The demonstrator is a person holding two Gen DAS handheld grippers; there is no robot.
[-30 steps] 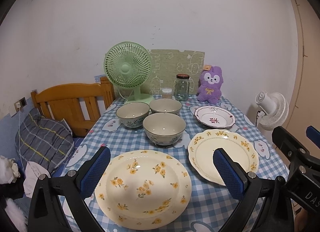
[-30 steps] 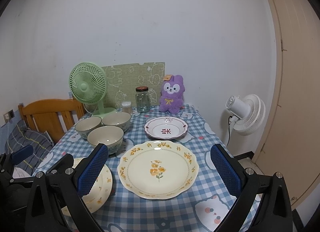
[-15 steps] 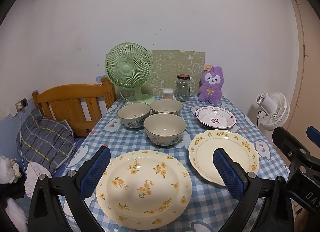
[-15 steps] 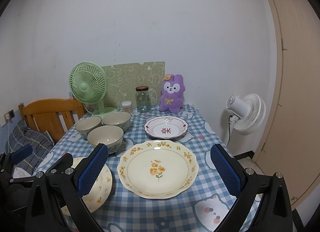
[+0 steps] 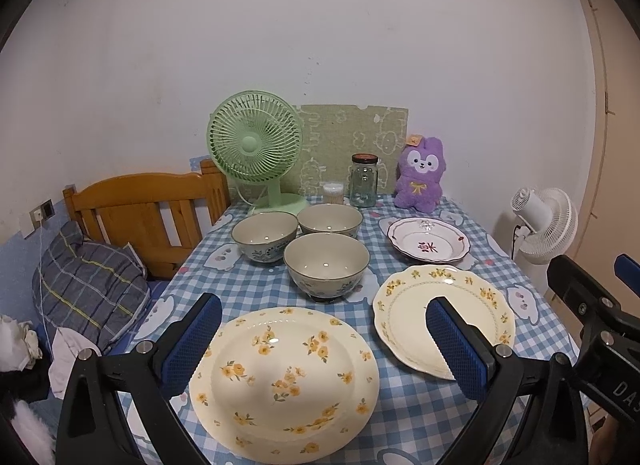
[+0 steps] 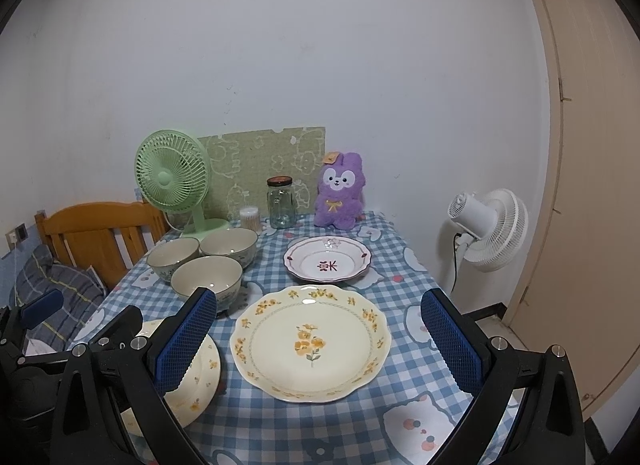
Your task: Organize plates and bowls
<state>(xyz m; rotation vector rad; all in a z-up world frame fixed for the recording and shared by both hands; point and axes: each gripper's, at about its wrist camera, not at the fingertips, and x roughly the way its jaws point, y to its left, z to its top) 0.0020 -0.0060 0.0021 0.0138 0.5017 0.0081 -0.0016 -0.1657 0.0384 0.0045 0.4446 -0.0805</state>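
On the blue checked tablecloth (image 5: pixel 440 417) lie three plates: a large cream plate with yellow flowers (image 5: pixel 284 381) (image 6: pixel 192 381) at the near left, a scalloped yellow-flowered plate (image 6: pixel 310 343) (image 5: pixel 404 309) at the near right, and a smaller white plate with a red motif (image 6: pixel 327 263) (image 5: pixel 427 245) behind it. Three bowls (image 5: pixel 326 265) (image 5: pixel 265 235) (image 5: pixel 330 221) cluster at mid left. My left gripper (image 5: pixel 324 341) hovers open above the large plate. My right gripper (image 6: pixel 320 339) hovers open above the scalloped plate. Neither holds anything.
Along the wall stand a green desk fan (image 5: pixel 256 153), a glass jar (image 5: pixel 363 181), a small cotton-swab tub (image 5: pixel 333 193), a green board (image 5: pixel 352 137) and a purple plush toy (image 5: pixel 420 173). A wooden bed frame (image 5: pixel 140 213) lies left, a white floor fan (image 6: pixel 486 225) and a door (image 6: pixel 592 185) right.
Both views have drifted very slightly; the left wrist view shifted a little so the scene sits further right. Nothing on the table moved and both grippers stayed open.
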